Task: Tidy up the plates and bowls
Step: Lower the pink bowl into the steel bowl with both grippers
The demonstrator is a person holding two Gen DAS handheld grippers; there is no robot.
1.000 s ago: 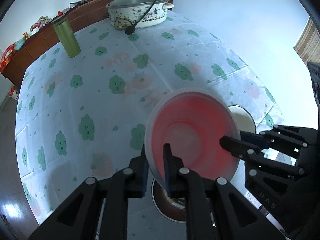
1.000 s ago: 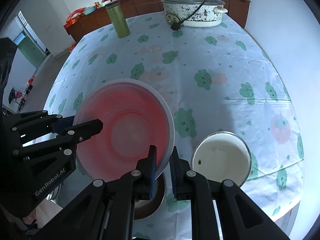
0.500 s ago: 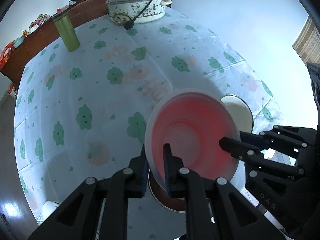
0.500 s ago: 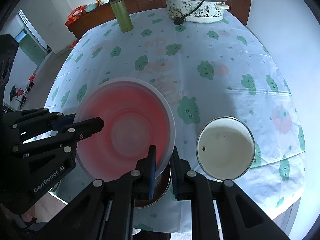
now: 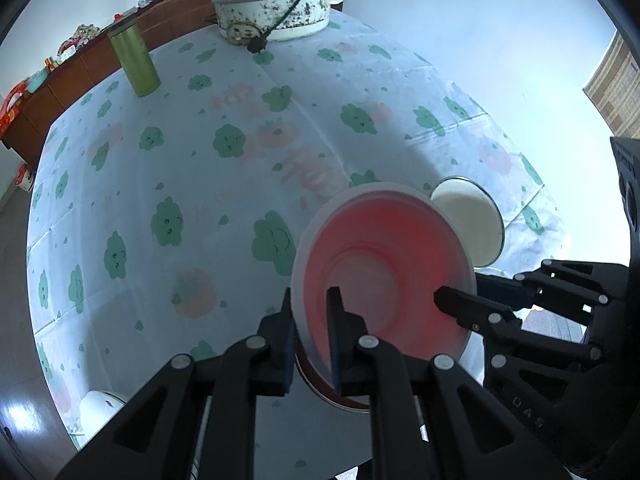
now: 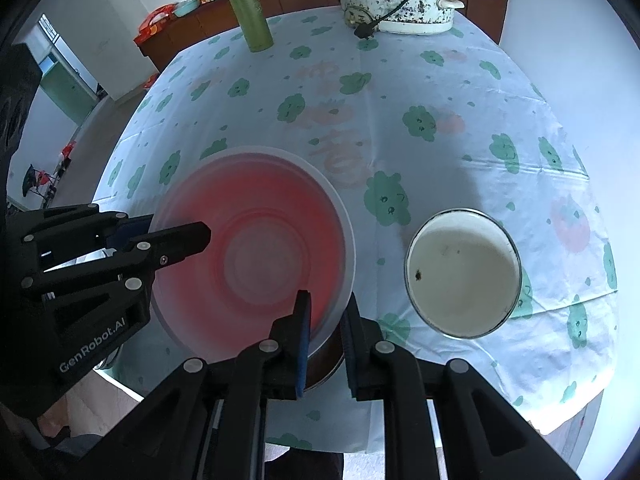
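Note:
A translucent pink bowl [image 5: 384, 280] hangs tilted above the near edge of the table, held from both sides. My left gripper [image 5: 310, 300] is shut on its left rim, one finger inside and one outside. My right gripper [image 6: 325, 308] is shut on the right rim of the pink bowl [image 6: 256, 248] in the same way. Directly under it a dark brown bowl [image 6: 324, 364] sits on the table, mostly hidden. A white enamel bowl [image 6: 464, 272] stands empty to the right on the tablecloth.
A green tumbler [image 5: 136, 60] and a speckled electric pot [image 5: 276, 8] with its loose plug stand at the far side of the round table [image 5: 200, 168]. A cluttered wooden sideboard [image 6: 192, 20] runs behind. The table's near edge lies just below the grippers.
Both grippers keep their hold on the pink bowl. The right view has drawn back a little toward the table's near edge, so the white bowl sits higher in it.

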